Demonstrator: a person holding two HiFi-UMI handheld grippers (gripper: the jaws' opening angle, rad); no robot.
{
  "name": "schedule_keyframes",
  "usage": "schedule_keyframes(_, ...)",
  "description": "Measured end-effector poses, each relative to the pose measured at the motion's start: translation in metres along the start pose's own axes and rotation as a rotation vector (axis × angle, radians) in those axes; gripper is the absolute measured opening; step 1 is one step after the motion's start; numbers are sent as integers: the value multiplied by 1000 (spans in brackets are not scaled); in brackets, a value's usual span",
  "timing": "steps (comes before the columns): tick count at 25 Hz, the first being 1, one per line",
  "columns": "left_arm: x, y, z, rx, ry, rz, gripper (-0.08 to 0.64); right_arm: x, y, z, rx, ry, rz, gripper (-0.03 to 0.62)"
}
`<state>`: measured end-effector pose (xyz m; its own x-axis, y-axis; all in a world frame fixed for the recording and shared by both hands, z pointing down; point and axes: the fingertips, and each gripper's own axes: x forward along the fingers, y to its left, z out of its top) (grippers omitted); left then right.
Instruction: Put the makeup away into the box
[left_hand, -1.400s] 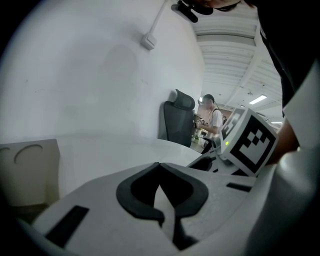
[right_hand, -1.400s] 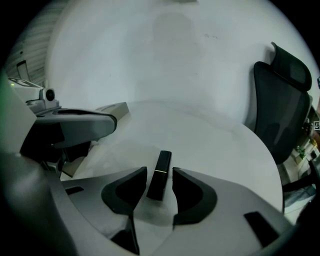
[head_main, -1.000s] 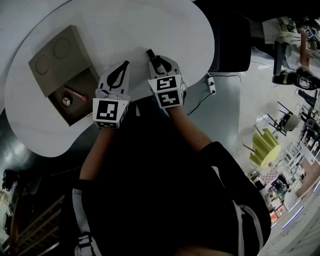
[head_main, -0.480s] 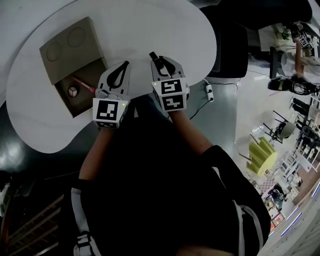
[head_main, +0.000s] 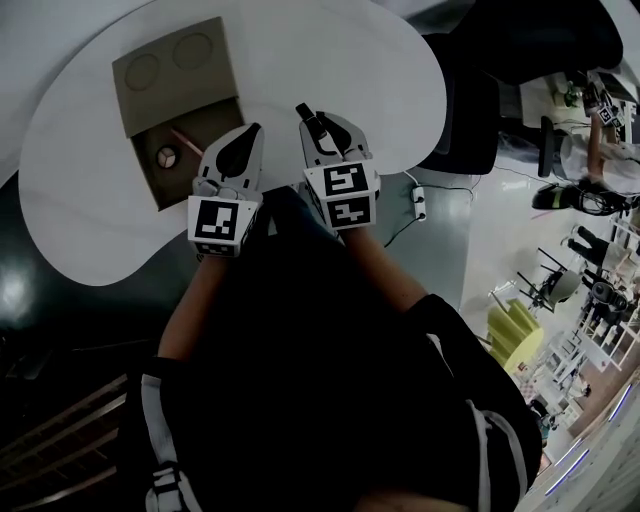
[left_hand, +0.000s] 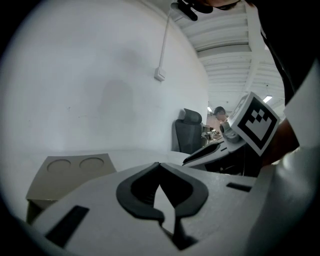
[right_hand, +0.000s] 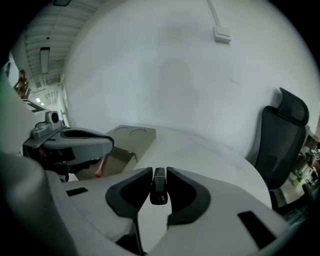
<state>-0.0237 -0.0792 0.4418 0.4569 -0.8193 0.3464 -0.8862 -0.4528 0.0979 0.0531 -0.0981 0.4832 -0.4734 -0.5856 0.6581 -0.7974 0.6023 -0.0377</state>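
Observation:
An open cardboard box (head_main: 176, 75) lies on the white table (head_main: 330, 50) at the upper left, its lid with two round marks folded back. Inside its well (head_main: 160, 175) are a pink stick (head_main: 183, 138) and a small round item (head_main: 166, 157). My left gripper (head_main: 254, 128) hovers just right of the box, shut and empty, its tips meeting (left_hand: 159, 164). My right gripper (head_main: 310, 122) is beside it, shut on a black makeup tube (head_main: 300, 106). The tube (right_hand: 159, 187) stands upright between the jaws, with the box (right_hand: 125, 145) ahead to the left.
A black office chair (head_main: 470, 95) stands by the table's right edge, also showing in the right gripper view (right_hand: 282, 135). A power strip (head_main: 422, 170) with a cable lies on the floor below it. The person's dark-clothed body fills the lower head view.
Both grippers have risen a little and now sit closer to the box in the head view. The right gripper still grips the black tube; the left stays shut.

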Motion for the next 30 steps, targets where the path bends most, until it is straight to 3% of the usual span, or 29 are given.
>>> schedule_keyframes(19,-92,76,-32,-76,10,216,3,38,118,32,-120,-17,183,104)
schedule_keyframes(30,-106,97,-62,-128,78,239,3,82,146,5,-128,82,198,104)
